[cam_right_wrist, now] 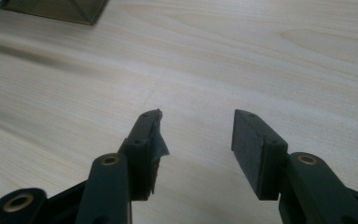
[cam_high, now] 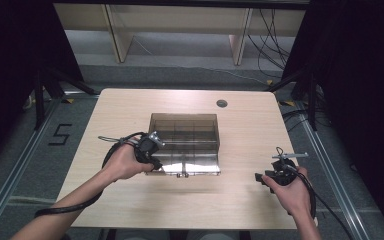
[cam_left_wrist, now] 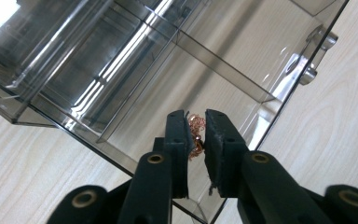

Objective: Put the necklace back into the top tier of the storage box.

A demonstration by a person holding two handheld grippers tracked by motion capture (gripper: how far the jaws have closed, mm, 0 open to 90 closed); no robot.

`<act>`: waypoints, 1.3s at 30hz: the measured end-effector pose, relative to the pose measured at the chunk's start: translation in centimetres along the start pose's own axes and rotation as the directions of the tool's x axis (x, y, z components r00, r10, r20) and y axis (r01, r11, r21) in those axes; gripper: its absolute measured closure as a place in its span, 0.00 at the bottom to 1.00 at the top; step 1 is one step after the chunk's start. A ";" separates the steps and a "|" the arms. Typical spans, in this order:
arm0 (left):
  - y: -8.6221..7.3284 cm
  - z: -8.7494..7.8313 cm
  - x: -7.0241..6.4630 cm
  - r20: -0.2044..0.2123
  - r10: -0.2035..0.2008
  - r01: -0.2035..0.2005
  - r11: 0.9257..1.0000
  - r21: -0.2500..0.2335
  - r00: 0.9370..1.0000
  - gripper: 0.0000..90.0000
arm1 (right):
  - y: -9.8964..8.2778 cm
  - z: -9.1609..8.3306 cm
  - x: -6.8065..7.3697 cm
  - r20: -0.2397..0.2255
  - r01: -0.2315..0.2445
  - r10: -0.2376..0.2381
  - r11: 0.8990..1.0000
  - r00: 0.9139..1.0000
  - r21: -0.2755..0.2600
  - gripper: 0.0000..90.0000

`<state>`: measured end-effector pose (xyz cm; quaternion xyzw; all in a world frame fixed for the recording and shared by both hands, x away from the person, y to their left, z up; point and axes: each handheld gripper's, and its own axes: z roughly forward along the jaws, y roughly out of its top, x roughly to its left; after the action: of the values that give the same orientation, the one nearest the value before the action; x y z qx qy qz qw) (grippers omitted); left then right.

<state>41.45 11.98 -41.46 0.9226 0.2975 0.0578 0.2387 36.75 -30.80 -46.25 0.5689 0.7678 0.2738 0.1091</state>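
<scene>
A divided box (cam_high: 184, 145) sits mid-table (cam_high: 130, 105). The left gripper (cam_high: 152, 152) reaches over its near left corner, a small wire tangle (cam_left_wrist: 196, 133), possibly a chain, between its jaws. The right gripper (cam_high: 266, 179) rests well apart, near the table's front right.

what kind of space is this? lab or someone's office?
Most likely a lab recording bay, not an office: a bare wooden table stands between black curtains, metal floor rails run alongside, loose cables trail behind, and a "5" is taped on the floor.

Left tongs (cam_left_wrist: 196, 133) point toward two o'clock, jaws narrowly parted; the right tongs (cam_right_wrist: 196, 135), at five o'clock, point toward nine with jaws wide apart.
</scene>
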 end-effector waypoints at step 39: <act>-10.8 -4.3 1.4 -0.102 -0.126 0.110 0.983 -0.146 0.987 0.55 | 0.0 0.0 0.0 0.005 0.006 -0.006 1.000 1.000 -0.001 0.59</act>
<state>35.85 22.20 -42.83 0.8797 0.3596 0.1152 0.2889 36.75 -30.75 -46.29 0.5671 0.7691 0.2725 0.1121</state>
